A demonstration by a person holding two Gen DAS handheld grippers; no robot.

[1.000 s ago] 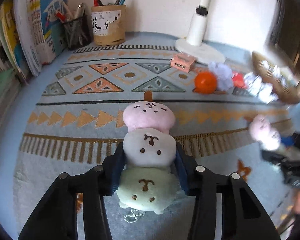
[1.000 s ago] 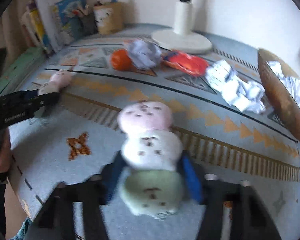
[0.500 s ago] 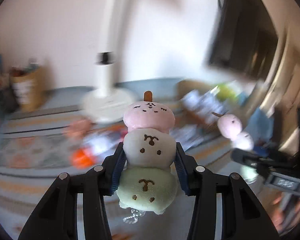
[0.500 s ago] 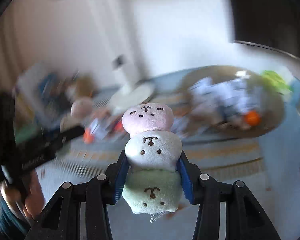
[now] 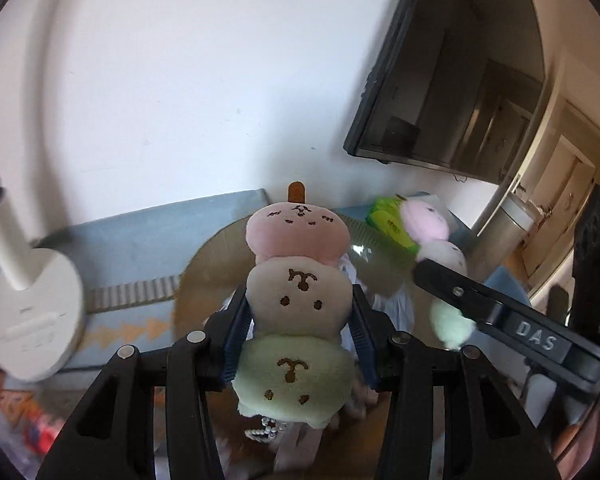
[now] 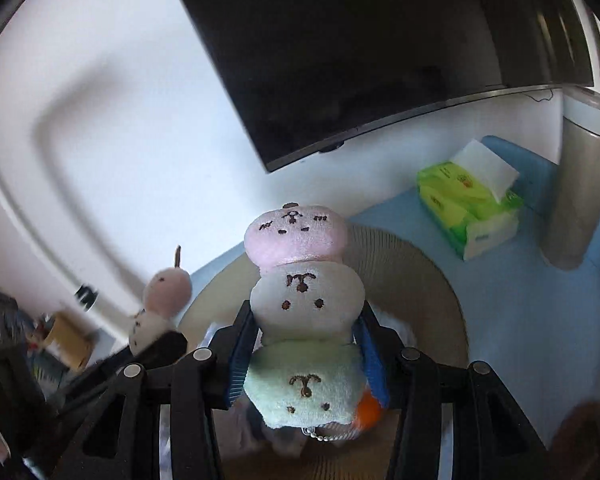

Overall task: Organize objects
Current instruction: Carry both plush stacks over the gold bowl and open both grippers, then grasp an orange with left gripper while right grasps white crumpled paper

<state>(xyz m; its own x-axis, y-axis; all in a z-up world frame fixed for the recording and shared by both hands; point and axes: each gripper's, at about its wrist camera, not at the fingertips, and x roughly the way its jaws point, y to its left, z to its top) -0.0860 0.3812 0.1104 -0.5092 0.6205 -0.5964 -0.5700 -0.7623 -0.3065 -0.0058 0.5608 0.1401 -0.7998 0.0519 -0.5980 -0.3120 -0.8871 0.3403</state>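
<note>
Left view: my left gripper (image 5: 298, 314) has its blue pads on both sides of the white middle ball of the left soft toy (image 5: 296, 376), three balls on a stick, pink above and green below. The pads touch the toy, and the jaws are opening a little, with the toy between them. Under the toy is the round woven basket (image 5: 204, 276). In the basket I see some white crumpled stuff (image 5: 394, 304); what it is I cannot tell, it is blurred. At the right, my right gripper (image 5: 496, 320) reaches in over the same basket. Behind it is a green tissue pack (image 5: 386, 220), and at the left the white lamp base (image 5: 28, 320) stands on the cloth outside the basket.

Right view: my right gripper (image 6: 306, 336) has the right soft toy (image 6: 304, 300) in the same way, pads on the white middle ball, jaws opening slightly with the toy between them. The toy hangs above the basket (image 6: 420, 280). Inside, just beside the green ball, there is an orange ball (image 6: 368, 410) and pale crumpled material, mostly hidden. The tissue pack (image 6: 468, 208) lies on the blue table beyond the rim, with one white tissue sticking out.
</note>
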